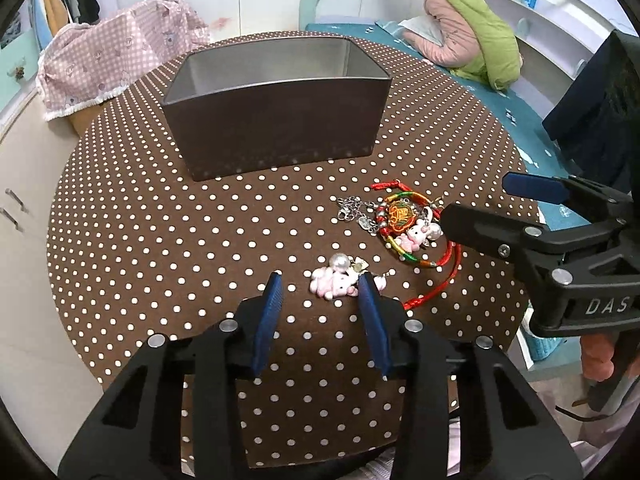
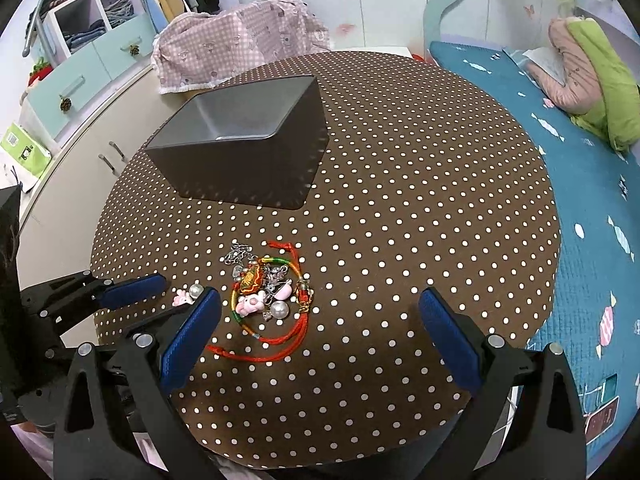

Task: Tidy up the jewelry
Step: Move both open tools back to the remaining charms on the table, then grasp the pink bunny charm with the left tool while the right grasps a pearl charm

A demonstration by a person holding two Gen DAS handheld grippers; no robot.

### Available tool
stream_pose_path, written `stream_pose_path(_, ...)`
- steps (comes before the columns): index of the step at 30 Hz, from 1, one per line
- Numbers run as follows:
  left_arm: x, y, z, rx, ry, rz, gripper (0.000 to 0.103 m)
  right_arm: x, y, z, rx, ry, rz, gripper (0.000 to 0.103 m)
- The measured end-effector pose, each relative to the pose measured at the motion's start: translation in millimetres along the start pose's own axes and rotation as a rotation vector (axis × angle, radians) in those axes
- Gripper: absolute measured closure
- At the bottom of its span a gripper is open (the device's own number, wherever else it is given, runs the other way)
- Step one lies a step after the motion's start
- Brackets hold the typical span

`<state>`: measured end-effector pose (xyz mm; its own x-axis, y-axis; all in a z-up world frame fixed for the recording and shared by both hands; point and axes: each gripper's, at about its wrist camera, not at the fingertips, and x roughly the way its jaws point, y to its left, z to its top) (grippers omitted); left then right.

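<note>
Worktop: round worktop (image 1: 140, 240), brown cloth with white dots.
Left gripper (image 1: 320, 292): jaws narrowed, pink bunny charm with pearl (image 1: 334, 280) between the tips; contact unclear.
Right gripper (image 2: 320, 308): jaws wide, hovering above the jewelry pile (image 2: 268, 292).
Beyond: open grey tin box (image 1: 276, 128).

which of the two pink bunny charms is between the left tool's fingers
The pink bunny charm with the pearl, lying apart from the pile, sits between the left tool fingers. The other bunny lies in the red-cord tangle.
</note>
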<state>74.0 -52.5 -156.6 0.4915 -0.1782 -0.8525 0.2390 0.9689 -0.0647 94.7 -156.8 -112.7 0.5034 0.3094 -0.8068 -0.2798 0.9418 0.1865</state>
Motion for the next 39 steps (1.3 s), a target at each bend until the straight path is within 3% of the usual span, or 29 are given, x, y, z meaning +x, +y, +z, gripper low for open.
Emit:
stream_pose_path(3, 1.8, -2.8, 0.5, 0.015, -0.004, 0.019, 0.083, 1.0, -1.7, 0.4, 0.002, 0.002, -0.001, 0.008)
stream_pose_path(8, 1.6, 3.2, -1.0, -0.016, -0.002, 0.009, 0.096, 0.6, -2.0, 0.7, 0.001, 0.003, 0.004, 0.008)
stream_pose_path(13, -1.5, 5.8, -2.5, -0.032, -0.006, 0.007, 0.096, 0.9, 0.2, 0.4, -0.006, 0.004, 0.008, 0.008)
stream_pose_path(18, -10.6, 17.7, 0.2, -0.082, -0.017, -0.045, 0.095, 2.4, 2.7, 0.1, -0.011, 0.010, 0.007, 0.008)
stream_pose_path(19, -13.6, 19.8, 0.8, -0.092, -0.022, -0.059, 0.093, 2.6, 2.8, 0.0, -0.011, 0.011, 0.006, 0.008)
stream_pose_path(21, -15.2, 20.8, 2.3, -0.104, -0.026, -0.074, 0.073, 3.7, 3.3, 0.7, -0.011, 0.014, 0.006, 0.008)
stream_pose_path(22, -13.5, 20.7, 3.7, -0.112, -0.023, -0.068, 0.071, 4.6, 3.0, 1.2, -0.011, 0.015, 0.007, 0.008)
stream_pose_path(31, 6.9, 11.2, 13.6, -0.096, 0.023, 0.026, 0.073, 9.1, 3.6, 2.3, -0.015, 0.024, 0.008, 0.008)
stream_pose_path(33, 8.6, 10.1, 14.0, -0.083, 0.025, 0.067, 0.087, 9.5, 4.4, 2.8, -0.019, 0.023, 0.003, 0.008)
stream_pose_path(39, 5.8, 21.4, 14.7, -0.121, 0.015, 0.034, 0.087, -0.4, 19.3, 3.6, -0.079, -0.026, 0.061, 0.008)
